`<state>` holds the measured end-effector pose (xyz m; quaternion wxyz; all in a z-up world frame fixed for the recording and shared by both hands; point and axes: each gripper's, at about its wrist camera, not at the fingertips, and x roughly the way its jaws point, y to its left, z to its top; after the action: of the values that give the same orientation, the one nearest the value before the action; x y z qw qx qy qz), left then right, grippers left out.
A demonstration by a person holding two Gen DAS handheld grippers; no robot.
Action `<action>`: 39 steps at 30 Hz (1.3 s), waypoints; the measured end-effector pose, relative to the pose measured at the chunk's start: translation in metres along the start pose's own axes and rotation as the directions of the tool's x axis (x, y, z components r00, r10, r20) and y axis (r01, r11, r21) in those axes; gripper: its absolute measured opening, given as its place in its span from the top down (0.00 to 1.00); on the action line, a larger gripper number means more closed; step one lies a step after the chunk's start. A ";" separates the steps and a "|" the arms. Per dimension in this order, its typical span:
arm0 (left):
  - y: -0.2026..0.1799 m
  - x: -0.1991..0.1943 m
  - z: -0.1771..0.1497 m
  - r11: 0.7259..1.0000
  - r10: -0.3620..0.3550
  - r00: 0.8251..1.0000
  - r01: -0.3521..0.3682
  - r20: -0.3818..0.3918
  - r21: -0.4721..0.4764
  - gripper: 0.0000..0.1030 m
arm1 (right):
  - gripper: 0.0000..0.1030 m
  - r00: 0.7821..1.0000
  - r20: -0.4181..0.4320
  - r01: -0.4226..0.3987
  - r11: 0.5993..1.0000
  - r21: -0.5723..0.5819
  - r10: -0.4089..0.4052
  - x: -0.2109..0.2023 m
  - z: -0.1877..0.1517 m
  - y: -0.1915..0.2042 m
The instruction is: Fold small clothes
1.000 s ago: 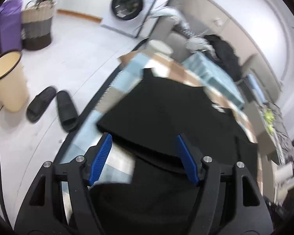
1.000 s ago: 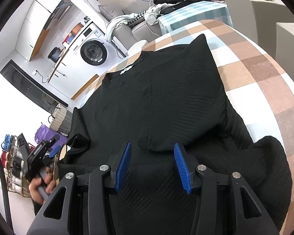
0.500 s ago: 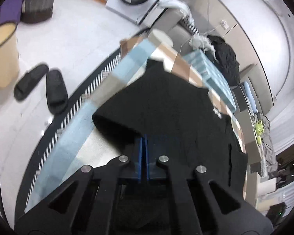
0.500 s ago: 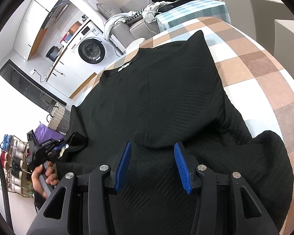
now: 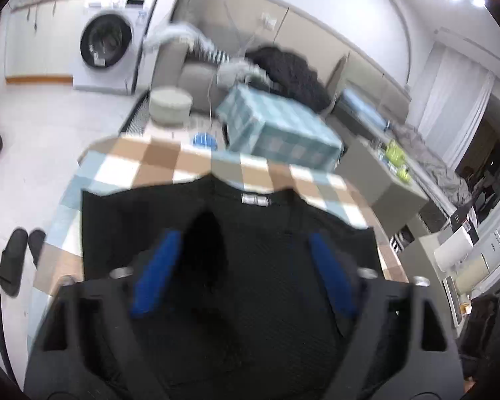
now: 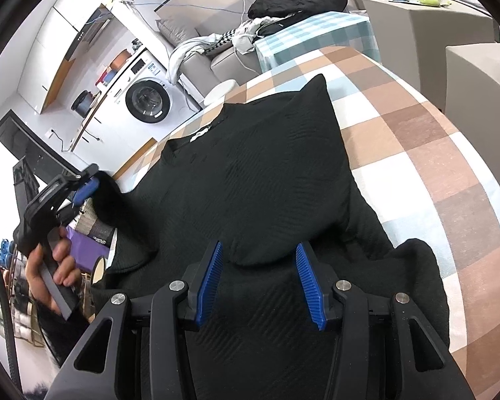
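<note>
The checked tablecloth (image 6: 426, 153) covers the round table, and on it lies the black knitted top (image 6: 256, 173), collar and white label toward the far edge, its right sleeve already laid inward across the body. The step in hand looks to be the matching fold on the other side. The left sleeve (image 5: 205, 243) stands up as a dark, blurred peak between the blue pads of the left gripper (image 5: 241, 268), whose jaws are opening — the pads stand clear of the cloth on both sides, so the sleeve is let go, not gripped. To do this well, the sleeve should drop flat and straight over the body, its edge parallel to the side seam and mirroring the right fold; a bunched landing would need smoothing before the next fold. The right gripper (image 6: 258, 280) hovers low over the hem end — half open, nothing pinched between its ribbed pads. It would do best to stay put as a steadying presence.
</note>
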<state>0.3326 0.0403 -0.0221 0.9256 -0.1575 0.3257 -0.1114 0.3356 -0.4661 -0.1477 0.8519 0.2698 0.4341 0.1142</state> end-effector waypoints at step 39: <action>0.117 -0.072 -0.169 0.937 0.336 0.910 -0.349 -0.244 -0.013 0.32 | 0.43 0.970 -0.059 0.216 0.952 -0.218 -0.234 0.020 0.004 -0.039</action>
<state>0.1821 0.1335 -0.1484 0.8801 -0.1093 0.4600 0.0436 0.3494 -0.4918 -0.1809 0.8641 0.1218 0.4829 0.0727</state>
